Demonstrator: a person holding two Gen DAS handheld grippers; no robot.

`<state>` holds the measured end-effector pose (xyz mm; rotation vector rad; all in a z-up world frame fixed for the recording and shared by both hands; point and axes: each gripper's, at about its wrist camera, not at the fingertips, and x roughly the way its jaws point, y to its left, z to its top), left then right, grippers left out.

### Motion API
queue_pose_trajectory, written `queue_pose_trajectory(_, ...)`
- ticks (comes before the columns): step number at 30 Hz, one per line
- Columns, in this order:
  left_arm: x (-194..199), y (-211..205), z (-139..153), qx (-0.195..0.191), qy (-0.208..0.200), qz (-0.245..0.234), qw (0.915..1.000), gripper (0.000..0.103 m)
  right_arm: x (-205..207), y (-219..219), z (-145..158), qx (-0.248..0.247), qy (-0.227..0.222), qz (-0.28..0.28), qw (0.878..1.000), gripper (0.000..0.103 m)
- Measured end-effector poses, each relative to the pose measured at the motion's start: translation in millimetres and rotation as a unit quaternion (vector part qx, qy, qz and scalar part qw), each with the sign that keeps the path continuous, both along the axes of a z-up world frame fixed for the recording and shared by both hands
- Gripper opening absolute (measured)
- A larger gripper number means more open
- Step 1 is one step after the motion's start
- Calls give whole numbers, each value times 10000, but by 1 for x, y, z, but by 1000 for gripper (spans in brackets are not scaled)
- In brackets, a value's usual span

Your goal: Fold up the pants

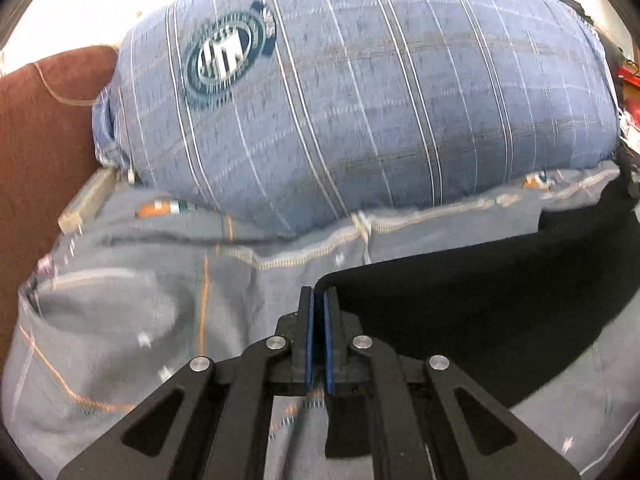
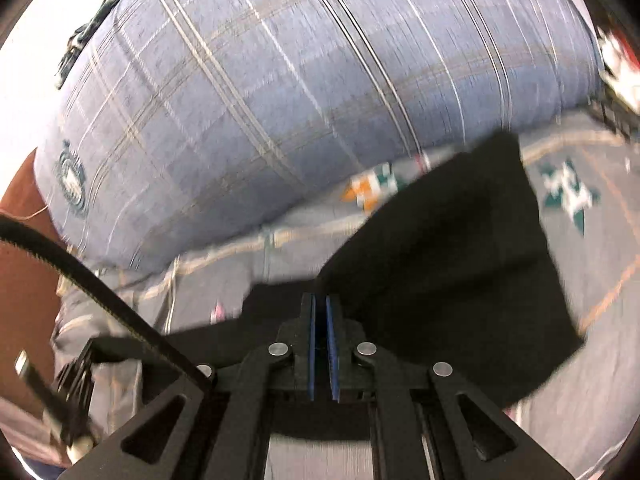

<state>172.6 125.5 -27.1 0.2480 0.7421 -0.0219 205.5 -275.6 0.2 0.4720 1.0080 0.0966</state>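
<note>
- Two grippers, each with its blue-padded fingers pressed together on an edge of the black fabric pants [image 1: 480,304] — the left gripper [image 1: 319,300] pinches a rounded corner of the cloth, the right gripper [image 2: 321,304] a straighter hem.
- Both views are smeared with motion, so I judge the cloth is being carried; the bite on each side looks thin, and a quick tug could pull the hem out from between the pads.
- Between the two grippers the pants lie spread over the grey patterned bedsheet with orange stitched lines [image 1: 120,312], just in front of the blue plaid pillow with a round dark-green crest [image 1: 360,92]. If the hands travel unevenly, the fold line would come out slanted.
- Loose fabric trailing on the sheet could drag and bunch — friction would wrinkle the lower layer under the fold.
- A black toothed strap [image 2: 100,280] crosses the right wrist view near the cloth; it might snag a hem.
- How much cloth hangs below the fingers, I cannot tell.
</note>
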Motion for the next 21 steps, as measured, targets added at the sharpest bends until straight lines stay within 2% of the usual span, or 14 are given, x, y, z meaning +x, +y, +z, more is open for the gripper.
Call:
queue_pose_trajectory(5,-29,-2,-43,412,275,-8,9988,5,-46,12,-55,74,407,126,9991,5)
queue_pose_trajectory(8,-51,-7,-56,766,303,-27,9966,7,-68,10,-84,380,570,17,9976,6)
queue_pose_trajectory(13,-78,4,-62,1042,358,107,9938,10,-91,-3,-91,899,346,-176,9952,9)
queue_pose_trajectory(16,-91,25,-57,764,474,318,9954,12,-101,-3,-93,752,315,-147,9966,10)
queue_pose_trajectory(18,-101,44,-52,462,576,545,9958,12,-109,-5,-92,555,281,-150,9979,10)
queue_pose_trajectory(21,-112,69,-37,-82,582,853,9946,12,-119,-10,-89,545,246,-195,9980,13)
